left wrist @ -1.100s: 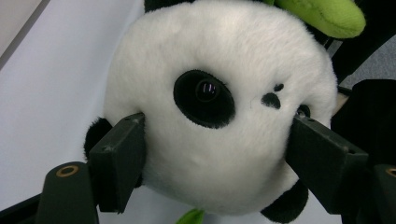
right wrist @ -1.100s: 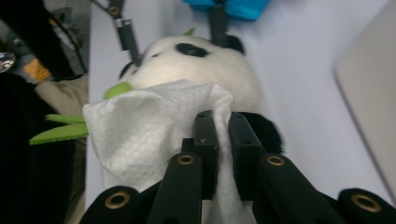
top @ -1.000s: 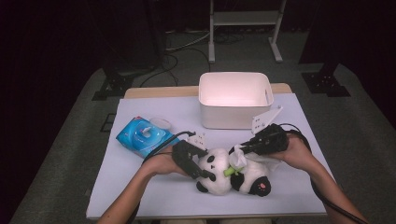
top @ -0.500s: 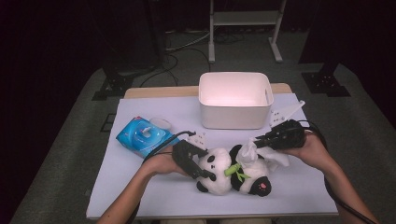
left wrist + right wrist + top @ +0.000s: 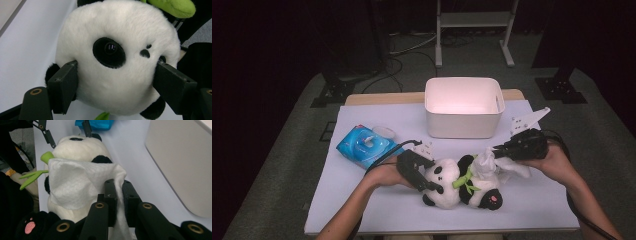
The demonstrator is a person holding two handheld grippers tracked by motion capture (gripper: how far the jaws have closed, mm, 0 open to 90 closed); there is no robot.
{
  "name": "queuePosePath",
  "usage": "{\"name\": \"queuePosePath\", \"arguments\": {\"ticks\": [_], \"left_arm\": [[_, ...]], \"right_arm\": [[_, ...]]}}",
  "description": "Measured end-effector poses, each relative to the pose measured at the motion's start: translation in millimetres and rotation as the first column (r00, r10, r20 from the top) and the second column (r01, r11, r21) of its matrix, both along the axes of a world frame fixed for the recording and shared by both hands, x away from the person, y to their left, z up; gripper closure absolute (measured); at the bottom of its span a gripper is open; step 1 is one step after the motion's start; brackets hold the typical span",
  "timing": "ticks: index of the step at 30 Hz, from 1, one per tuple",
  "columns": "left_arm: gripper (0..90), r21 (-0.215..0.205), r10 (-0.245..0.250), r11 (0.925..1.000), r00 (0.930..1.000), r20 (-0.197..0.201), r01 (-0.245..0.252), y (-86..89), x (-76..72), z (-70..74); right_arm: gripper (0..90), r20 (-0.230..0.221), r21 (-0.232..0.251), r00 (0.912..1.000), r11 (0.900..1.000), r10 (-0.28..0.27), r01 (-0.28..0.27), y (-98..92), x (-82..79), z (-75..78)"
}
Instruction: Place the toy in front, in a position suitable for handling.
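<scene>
- We see a plush panda (image 5: 459,182) lying on the white table (image 5: 362,210), in front of the white bin (image 5: 463,106) and near the table's front edge; it is white and fluffy with black ears, black eye patches, black limbs and a green bamboo sprig (image 5: 464,180) at its neck.
- We see the left gripper (image 5: 419,172) clamped on the panda's head, one jaw pressed into each side of the white fur, on the side of the panda away from the right gripper.
- We see the right gripper (image 5: 492,150) closed tight on a white wipe (image 5: 492,164), which drapes over the panda's body, to the front right of the bin.
- A blue wipes pack (image 5: 368,146) lies to the front left of the bin, with a cable running across it.
- The left gripper view gives us what the high view cannot: the glossy eye (image 5: 110,48), small nose (image 5: 145,53) and the jaw pads sinking into the fur.
- The right gripper view shows us the wipe's fine weave, pinched as a thin fold between the jaws, and a pink paw pad (image 5: 30,226) at the lower left.
- The high view alone gives us both forearms and the whole layout around the bin.
</scene>
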State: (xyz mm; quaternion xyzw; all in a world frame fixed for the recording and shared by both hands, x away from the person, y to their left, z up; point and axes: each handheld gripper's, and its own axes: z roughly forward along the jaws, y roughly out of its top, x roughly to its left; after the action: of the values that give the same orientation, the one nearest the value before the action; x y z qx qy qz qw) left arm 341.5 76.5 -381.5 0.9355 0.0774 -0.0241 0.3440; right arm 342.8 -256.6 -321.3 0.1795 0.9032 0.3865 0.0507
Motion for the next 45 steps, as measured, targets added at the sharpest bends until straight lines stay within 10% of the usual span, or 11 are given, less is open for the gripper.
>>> {"name": "queuePosePath", "arguments": {"ticks": [18,45], "left_arm": [[22.4,0.006,-0.006,1.0000,1.0000,0.003,0.006,0.9,-0.4,-0.2],[22.5,0.002,0.015,0.9999,0.9996,-0.023,-0.015,0.5,7.5,-1.1]], "right_arm": [[83.5,-0.011,-0.057,0.9944,0.993,0.105,-0.105,55.9,9.1,-10.6],[70.4,-0.056,-0.021,0.9939,0.995,0.095,-0.096,10.0,-26.6,-28.9]]}}
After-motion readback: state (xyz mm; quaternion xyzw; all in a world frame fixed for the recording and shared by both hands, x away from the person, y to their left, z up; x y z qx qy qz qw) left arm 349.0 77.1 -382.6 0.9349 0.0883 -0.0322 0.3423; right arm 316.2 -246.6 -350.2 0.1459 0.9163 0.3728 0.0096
